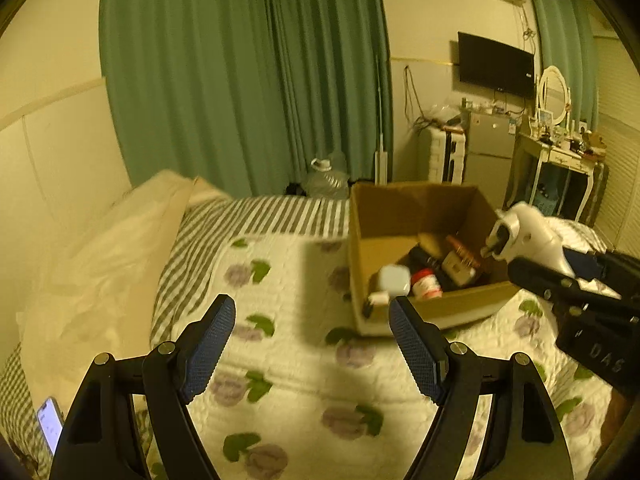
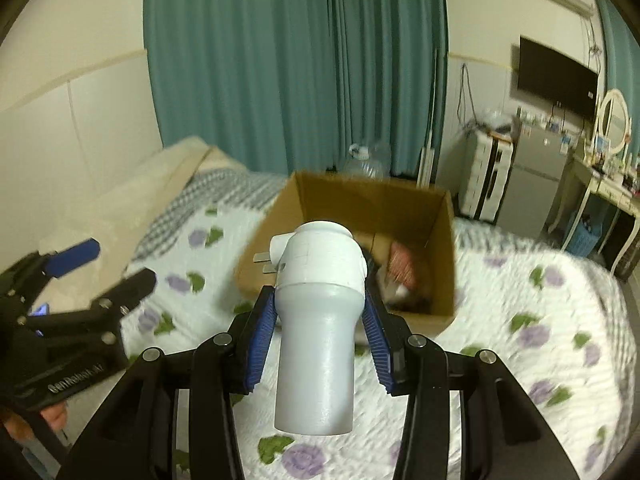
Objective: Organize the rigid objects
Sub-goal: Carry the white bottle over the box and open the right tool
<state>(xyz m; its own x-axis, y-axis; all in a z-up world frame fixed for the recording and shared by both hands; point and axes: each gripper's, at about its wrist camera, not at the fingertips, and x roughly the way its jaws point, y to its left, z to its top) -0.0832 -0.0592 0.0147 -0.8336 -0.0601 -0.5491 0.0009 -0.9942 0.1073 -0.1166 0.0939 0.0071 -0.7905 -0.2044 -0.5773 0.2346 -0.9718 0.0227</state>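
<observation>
Left wrist view, read from left to right: a phone with a lit screen lies at the near left edge of the bed, beside a cream pillow. The left gripper is held above the floral quilt, its blue-padded fingers spread wide apart with nothing between them. Beyond its right finger stands an open cardboard box on the quilt. Inside the box lie several items, among them a white-capped container, a red-and-white jar and a dark bottle; their exact arrangement is blurred. At the right edge the right gripper enters the frame carrying a white plug-in device, which sits above the near right corner of the box.

Right wrist view, same order: the left gripper appears at the far left, fingers apart, with part of a hand beneath it. At centre, the right gripper has its blue pads clamped on the narrow neck of the white plug-in device. The device is held clear of the quilt, its rounded head pointing toward the box and two metal prongs projecting from its left side. The box lies just beyond the device, open side up. Green curtains hang behind the bed; a wall television is at the far right.
</observation>
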